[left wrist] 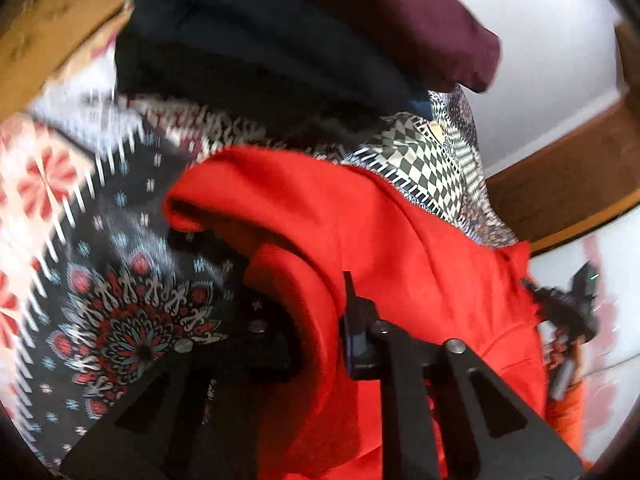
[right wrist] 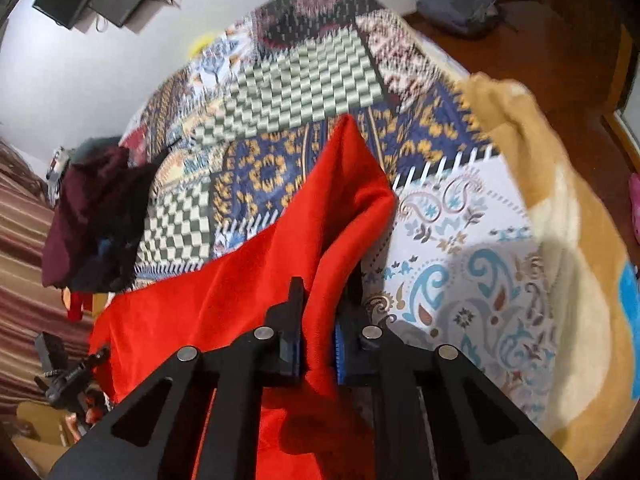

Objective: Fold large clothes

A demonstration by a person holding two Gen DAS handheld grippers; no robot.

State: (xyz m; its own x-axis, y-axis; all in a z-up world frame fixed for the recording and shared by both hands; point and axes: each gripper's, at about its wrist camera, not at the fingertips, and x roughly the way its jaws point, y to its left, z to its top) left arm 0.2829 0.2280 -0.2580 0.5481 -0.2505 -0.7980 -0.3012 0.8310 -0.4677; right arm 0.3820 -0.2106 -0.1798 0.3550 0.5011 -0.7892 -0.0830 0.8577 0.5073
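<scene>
A large red garment (left wrist: pixel 360 232) hangs between both grippers above a patterned bedspread (left wrist: pixel 112 300). My left gripper (left wrist: pixel 308 300) is shut on a thick fold of the red cloth, which bulges over and between its fingers. In the right wrist view the red garment (right wrist: pixel 248 300) stretches from the left side into my right gripper (right wrist: pixel 320 320), which is shut on a bunched edge of it; a pointed fold stands up above the fingers. The right gripper also shows at the right edge of the left wrist view (left wrist: pixel 568 308).
A pile of dark navy and maroon clothes (left wrist: pixel 280 40) lies on the bed beyond the red garment, also seen in the right wrist view (right wrist: pixel 96 220). A tan blanket (right wrist: pixel 560 200) lies at the bed's right edge. Wooden floor (right wrist: pixel 560 40) and a grey bag (right wrist: pixel 460 4) are beyond.
</scene>
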